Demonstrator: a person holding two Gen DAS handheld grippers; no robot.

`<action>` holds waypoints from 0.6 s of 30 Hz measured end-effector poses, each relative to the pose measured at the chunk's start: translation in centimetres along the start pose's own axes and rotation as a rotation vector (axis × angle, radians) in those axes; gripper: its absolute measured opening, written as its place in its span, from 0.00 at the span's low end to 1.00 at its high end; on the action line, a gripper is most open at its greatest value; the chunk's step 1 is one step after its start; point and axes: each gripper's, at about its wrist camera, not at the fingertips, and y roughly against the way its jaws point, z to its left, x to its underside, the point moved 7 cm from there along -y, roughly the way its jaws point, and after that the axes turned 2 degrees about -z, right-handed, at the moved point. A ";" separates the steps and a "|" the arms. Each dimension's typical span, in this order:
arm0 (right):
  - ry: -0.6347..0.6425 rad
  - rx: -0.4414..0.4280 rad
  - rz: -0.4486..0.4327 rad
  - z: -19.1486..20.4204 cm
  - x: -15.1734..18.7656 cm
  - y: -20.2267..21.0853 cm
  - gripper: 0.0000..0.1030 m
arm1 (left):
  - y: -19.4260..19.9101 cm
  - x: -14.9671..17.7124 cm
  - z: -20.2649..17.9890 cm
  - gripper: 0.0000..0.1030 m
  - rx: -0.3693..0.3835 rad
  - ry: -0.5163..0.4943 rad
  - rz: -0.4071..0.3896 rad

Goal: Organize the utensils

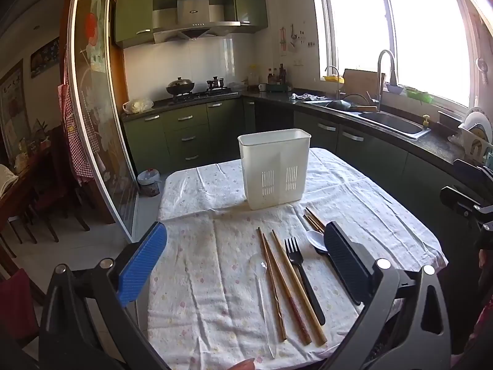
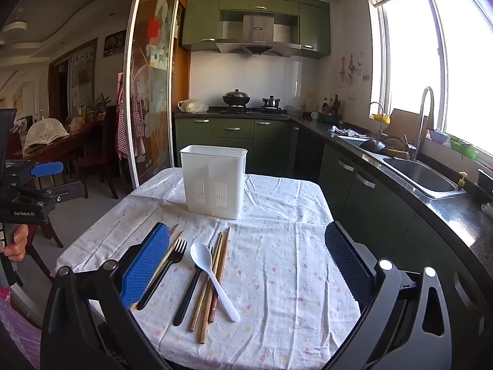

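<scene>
Utensils: chopsticks point(image 1: 289, 289), black fork point(image 1: 300, 271), white spoon point(image 2: 212, 277), clear spoon point(image 1: 262, 293), loose on the near cloth. White caddy point(image 1: 274, 169) beyond, apparently empty; interior hidden. My left gripper point(image 1: 246, 265) and right gripper point(image 2: 246, 265): fingers spread, holding nothing. Judged: start; next, pinch one piece. Second fork partly covered.

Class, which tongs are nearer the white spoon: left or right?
Right. The white spoon lies between the right tongs; the left tongs sit further left, over the clear spoon.
</scene>
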 end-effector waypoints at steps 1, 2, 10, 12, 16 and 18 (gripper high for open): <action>-0.001 -0.001 0.002 0.0 0.0 0.0 0.96 | 0.0 0.0 0.0 0.94 0.000 0.001 0.000; -0.001 0.000 0.002 0.0 0.0 0.0 0.96 | 0.0 0.0 0.1 0.94 0.000 0.003 0.000; 0.001 0.001 -0.003 0.4 -0.1 -0.1 0.96 | -0.5 0.6 -0.2 0.94 0.024 0.022 0.023; 0.001 0.002 -0.006 0.4 0.0 -0.2 0.96 | -0.6 0.7 0.1 0.94 0.015 0.037 0.030; 0.001 0.002 -0.008 0.6 -0.3 0.1 0.96 | -0.7 0.6 0.2 0.94 0.027 0.046 0.037; -0.001 0.002 -0.007 0.4 -0.4 0.1 0.96 | -0.6 0.6 0.3 0.94 0.027 0.052 0.035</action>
